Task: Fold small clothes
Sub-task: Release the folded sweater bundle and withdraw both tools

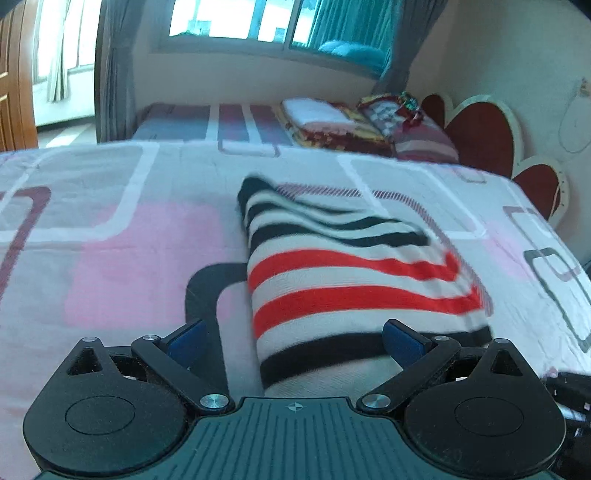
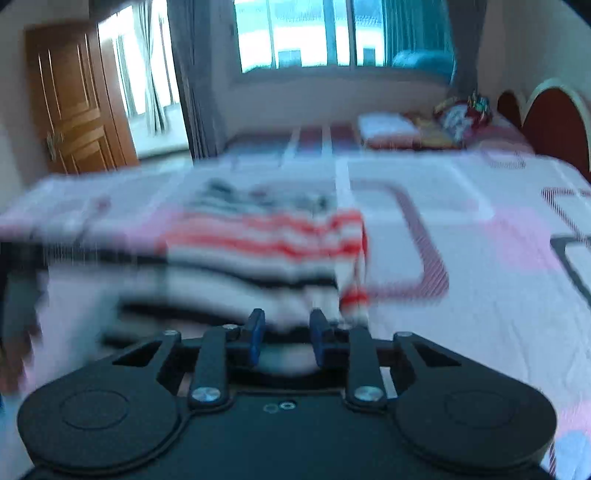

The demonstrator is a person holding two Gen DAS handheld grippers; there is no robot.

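Striped garment lies already folded over on the bed, further folds perhaps remaining; left gripper gapes wide around its near edge, right gripper narrow, grip unclear through blur.

The bed sheet is pink and grey with a pattern of rounded rectangles, and it covers the whole near surface. At the far end of the bed lie a folded white towel on a red and yellow blanket, and just beside them a striped pillow with a colourful bundle on it, all near the red heart-shaped headboard. Behind the bed there is a bright window with a teal curtain at its right side, a grey curtain at its left, and further left a brown wooden door.
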